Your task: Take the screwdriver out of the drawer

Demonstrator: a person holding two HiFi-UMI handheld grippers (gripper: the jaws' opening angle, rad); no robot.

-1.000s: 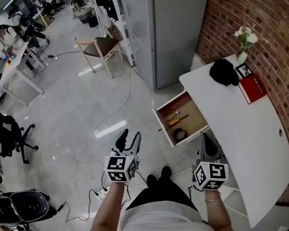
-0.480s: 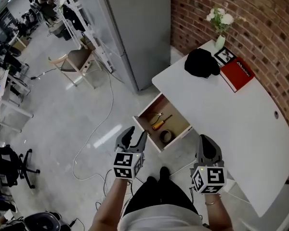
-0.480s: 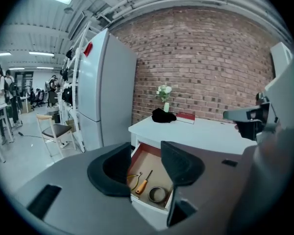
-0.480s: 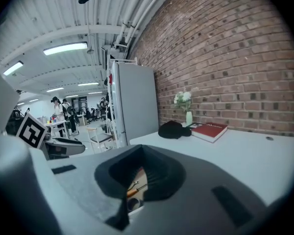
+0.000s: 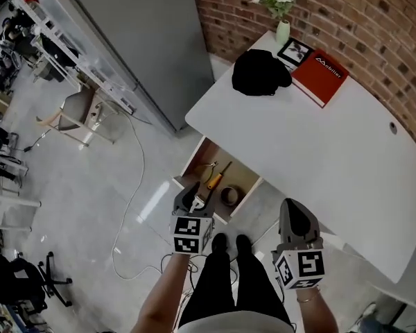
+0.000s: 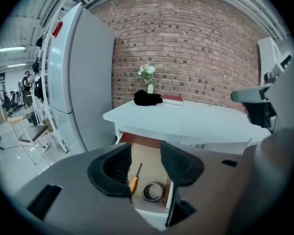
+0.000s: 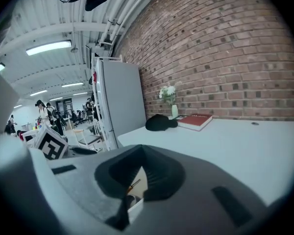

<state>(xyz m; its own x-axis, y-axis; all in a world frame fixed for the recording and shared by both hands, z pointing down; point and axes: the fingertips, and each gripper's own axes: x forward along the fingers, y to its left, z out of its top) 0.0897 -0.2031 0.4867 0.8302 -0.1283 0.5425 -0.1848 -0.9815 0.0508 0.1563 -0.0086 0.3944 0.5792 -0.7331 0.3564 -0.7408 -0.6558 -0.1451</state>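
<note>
The wooden drawer [image 5: 194, 159] stands pulled out from the white desk [image 5: 319, 144]. In it lie the orange-handled screwdriver [image 5: 215, 178], a roll of tape [image 5: 229, 195] and a small pair of pliers [image 5: 209, 166]. My left gripper [image 5: 194, 201] is open, just in front of the drawer's front edge. In the left gripper view the screwdriver [image 6: 134, 179] and the tape roll [image 6: 152, 192] show between the spread jaws of the left gripper [image 6: 146, 168]. My right gripper [image 5: 295, 215] is shut and empty, off the desk's near edge. A sliver of the screwdriver [image 7: 132, 184] shows past the right gripper [image 7: 137, 177].
On the desk's far end lie a black cloth [image 5: 259, 71], a red book [image 5: 319, 71], a marker card [image 5: 295, 50] and a vase of white flowers [image 5: 279, 4]. A tall grey cabinet [image 5: 145, 33] stands left of the desk. A cable [image 5: 134, 200] runs over the floor near a chair [image 5: 76, 113].
The person has stepped towards the desk. Both grippers have come closer to the open drawer, the left one now at its front edge. Neither gripper's jaws have changed.
</note>
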